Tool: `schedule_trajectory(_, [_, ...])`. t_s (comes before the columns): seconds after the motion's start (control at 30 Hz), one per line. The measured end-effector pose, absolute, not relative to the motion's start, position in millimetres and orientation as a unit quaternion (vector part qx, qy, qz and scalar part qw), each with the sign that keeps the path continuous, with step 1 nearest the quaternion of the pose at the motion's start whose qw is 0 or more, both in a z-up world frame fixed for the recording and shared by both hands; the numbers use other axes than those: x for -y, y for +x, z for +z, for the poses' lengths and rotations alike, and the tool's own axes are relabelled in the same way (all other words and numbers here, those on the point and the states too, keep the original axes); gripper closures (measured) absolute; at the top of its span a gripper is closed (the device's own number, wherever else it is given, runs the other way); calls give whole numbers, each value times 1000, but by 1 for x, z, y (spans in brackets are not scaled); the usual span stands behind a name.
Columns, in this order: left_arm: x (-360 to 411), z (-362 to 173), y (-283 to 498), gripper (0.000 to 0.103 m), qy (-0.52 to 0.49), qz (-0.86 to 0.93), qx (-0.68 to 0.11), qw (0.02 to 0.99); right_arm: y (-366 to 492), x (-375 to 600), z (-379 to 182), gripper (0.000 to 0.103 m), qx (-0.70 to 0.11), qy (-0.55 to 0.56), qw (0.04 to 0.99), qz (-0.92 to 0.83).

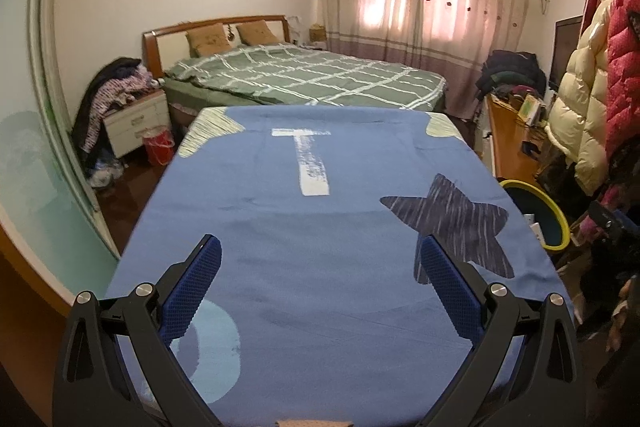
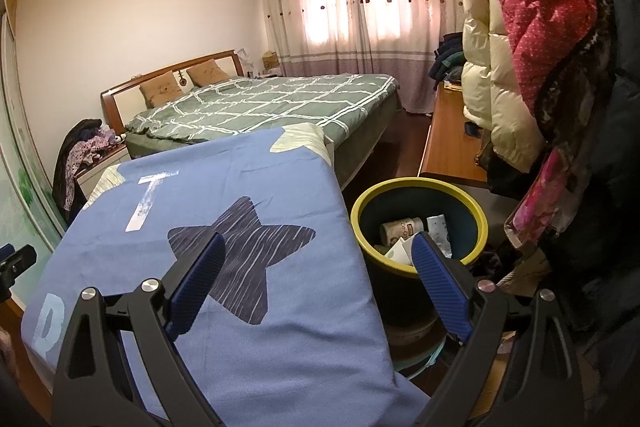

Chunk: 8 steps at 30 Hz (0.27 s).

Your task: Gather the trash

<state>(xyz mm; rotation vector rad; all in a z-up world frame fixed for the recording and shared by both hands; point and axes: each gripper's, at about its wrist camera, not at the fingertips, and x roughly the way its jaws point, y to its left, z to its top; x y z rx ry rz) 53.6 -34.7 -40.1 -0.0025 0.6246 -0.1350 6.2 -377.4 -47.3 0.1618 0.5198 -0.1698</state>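
A bed with a green checked cover fills the far side of the room. Nearer, a blue cloth with a dark star covers the counter. Just beside its right edge stands a yellow-rimmed bin — the trash, a paper roll and wrappers, lies inside. The left gripper and right gripper hang above the cloth — jaws wide apart, holding nothing.

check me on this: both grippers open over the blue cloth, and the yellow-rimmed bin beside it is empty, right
Not quite. The bin is not empty: the right wrist view shows a paper roll and scraps inside. The rest holds: the left gripper and right gripper are both open over the blue cloth.
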Motion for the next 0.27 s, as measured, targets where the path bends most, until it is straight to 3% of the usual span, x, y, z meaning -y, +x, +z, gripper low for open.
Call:
schedule_trajectory(0.13, [32, -49, 95, 5, 20, -41, -317, 947, 39, 371, -48, 7, -267, 65, 959, -69])
schedule_trajectory(0.27, [23, -72, 162, 5, 25, -19, -344, 938, 100, 358, -62, 7, -306, 60, 949, -41])
